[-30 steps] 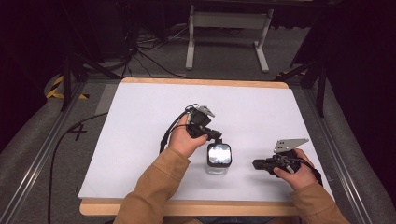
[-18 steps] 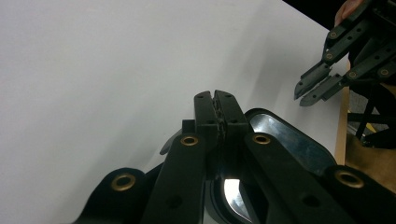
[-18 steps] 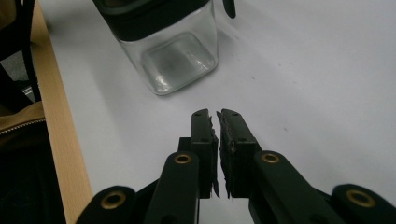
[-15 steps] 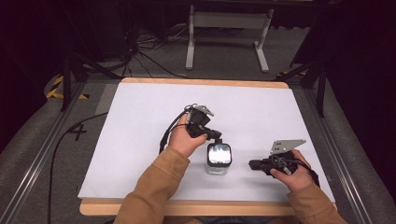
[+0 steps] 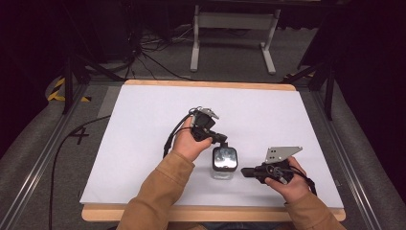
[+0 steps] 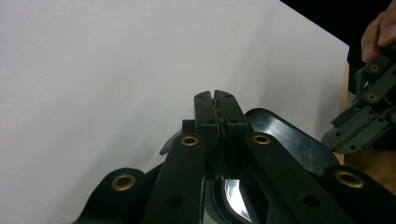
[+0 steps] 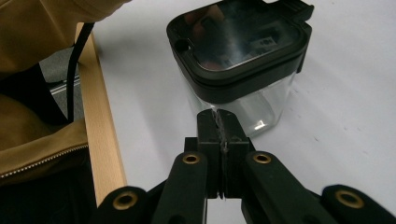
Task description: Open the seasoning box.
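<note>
White table (image 5: 143, 143): lidded jar (image 5: 224, 162) just left of closed right claw (image 5: 245, 172).

— What blocks the way on the white table (image 5: 143, 143)?
— The lidded jar (image 5: 224, 162), standing between the left gripper (image 5: 221, 139) and the right gripper (image 5: 245, 172). Elsewhere the tabletop lies open.

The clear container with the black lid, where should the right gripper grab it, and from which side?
Probably across the container's clear walls just under the black lid, coming in level from the right gripper's side. It stands upright, and that face looks flat and free. The jaws are shut, so open them wide first.
</note>
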